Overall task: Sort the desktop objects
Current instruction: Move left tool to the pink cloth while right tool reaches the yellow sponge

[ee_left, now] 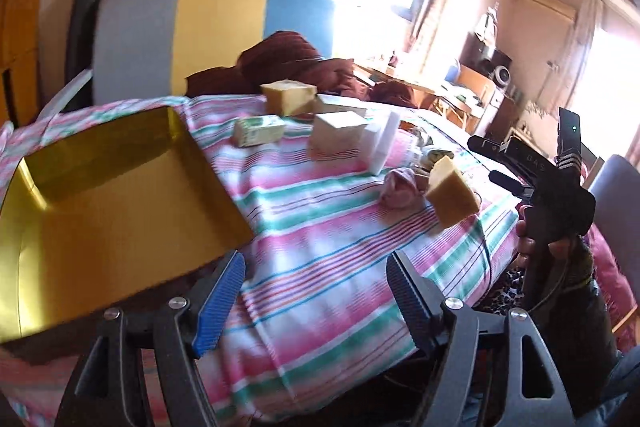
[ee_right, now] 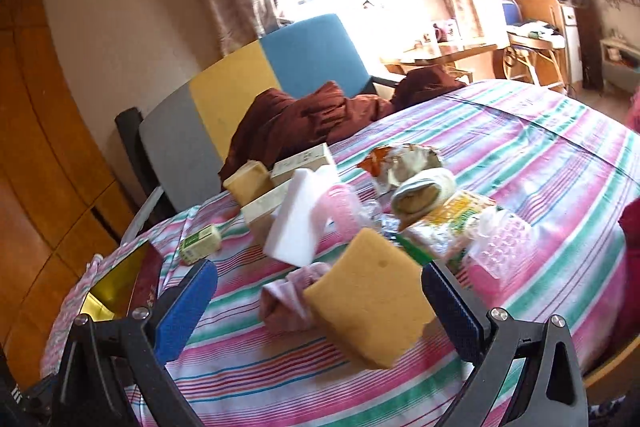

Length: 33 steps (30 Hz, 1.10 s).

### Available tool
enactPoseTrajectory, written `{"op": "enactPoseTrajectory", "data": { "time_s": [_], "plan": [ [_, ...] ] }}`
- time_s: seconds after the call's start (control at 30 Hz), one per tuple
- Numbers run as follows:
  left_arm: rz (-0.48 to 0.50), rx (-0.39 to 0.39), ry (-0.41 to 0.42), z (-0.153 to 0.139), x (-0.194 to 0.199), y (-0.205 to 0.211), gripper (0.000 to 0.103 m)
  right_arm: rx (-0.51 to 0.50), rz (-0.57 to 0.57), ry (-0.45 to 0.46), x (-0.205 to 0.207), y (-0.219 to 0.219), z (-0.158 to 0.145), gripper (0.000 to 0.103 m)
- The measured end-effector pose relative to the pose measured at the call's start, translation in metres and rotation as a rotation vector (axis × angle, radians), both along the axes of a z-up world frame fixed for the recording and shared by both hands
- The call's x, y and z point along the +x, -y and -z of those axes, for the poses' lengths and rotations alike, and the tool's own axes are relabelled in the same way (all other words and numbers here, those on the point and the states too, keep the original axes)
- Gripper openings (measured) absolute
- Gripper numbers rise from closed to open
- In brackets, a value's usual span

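Note:
A tilted yellow sponge (ee_right: 372, 295) hangs between the wide-apart fingers of my right gripper (ee_right: 320, 271), just above the striped cloth; neither pad presses it. From the left wrist view the same sponge (ee_left: 452, 193) sits left of the right gripper (ee_left: 482, 159), which a hand holds. My left gripper (ee_left: 316, 263) is open and empty beside the open gold box (ee_left: 112, 195). On the cloth lie a white foam block (ee_right: 298, 215), a small green-labelled box (ee_right: 200, 243), a second yellow sponge (ee_right: 250, 181), pale boxes (ee_left: 336, 135) and a pink cloth (ee_right: 288, 295).
Snack packets (ee_right: 444, 223) and a pink plastic piece (ee_right: 496, 251) crowd the right of the pile. A brown garment (ee_right: 312, 119) lies at the far edge before a grey, yellow and blue chair (ee_right: 248, 83). The gold box (ee_right: 116, 279) is at the left edge.

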<state>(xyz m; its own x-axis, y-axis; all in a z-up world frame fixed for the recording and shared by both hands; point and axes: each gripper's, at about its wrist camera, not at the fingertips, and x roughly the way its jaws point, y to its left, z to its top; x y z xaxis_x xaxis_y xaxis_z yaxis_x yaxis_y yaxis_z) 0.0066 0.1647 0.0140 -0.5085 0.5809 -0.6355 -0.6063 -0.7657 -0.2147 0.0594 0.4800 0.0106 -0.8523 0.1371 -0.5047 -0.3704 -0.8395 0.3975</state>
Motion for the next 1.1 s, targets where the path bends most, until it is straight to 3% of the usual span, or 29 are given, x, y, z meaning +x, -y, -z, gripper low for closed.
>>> {"op": "enactPoseTrajectory", "data": {
  "time_s": [0.17, 0.33, 0.6, 0.97, 1.03, 1.1],
  "plan": [
    [0.116, -0.061, 0.028, 0.011, -0.021, -0.06, 0.074, -0.046, 0.067, -0.014, 0.012, -0.037, 0.011, 0.103],
    [0.235, -0.106, 0.078, 0.034, -0.04, -0.122, 0.066, -0.027, 0.066, -0.017, 0.02, -0.055, 0.021, 0.103],
    [0.35, -0.103, 0.119, 0.049, -0.062, -0.179, 0.067, -0.029, 0.031, -0.019, 0.026, -0.069, 0.032, 0.103],
    [0.35, -0.156, 0.128, 0.076, -0.09, -0.217, 0.067, -0.018, -0.005, -0.03, 0.019, -0.066, 0.038, 0.103],
    [0.329, -0.156, 0.174, 0.088, -0.098, -0.216, 0.066, -0.026, -0.007, -0.028, 0.019, -0.067, 0.04, 0.103],
    [0.32, -0.127, 0.153, 0.091, -0.098, -0.211, 0.066, -0.041, -0.008, -0.02, 0.018, -0.067, 0.043, 0.103]
  ]
}}
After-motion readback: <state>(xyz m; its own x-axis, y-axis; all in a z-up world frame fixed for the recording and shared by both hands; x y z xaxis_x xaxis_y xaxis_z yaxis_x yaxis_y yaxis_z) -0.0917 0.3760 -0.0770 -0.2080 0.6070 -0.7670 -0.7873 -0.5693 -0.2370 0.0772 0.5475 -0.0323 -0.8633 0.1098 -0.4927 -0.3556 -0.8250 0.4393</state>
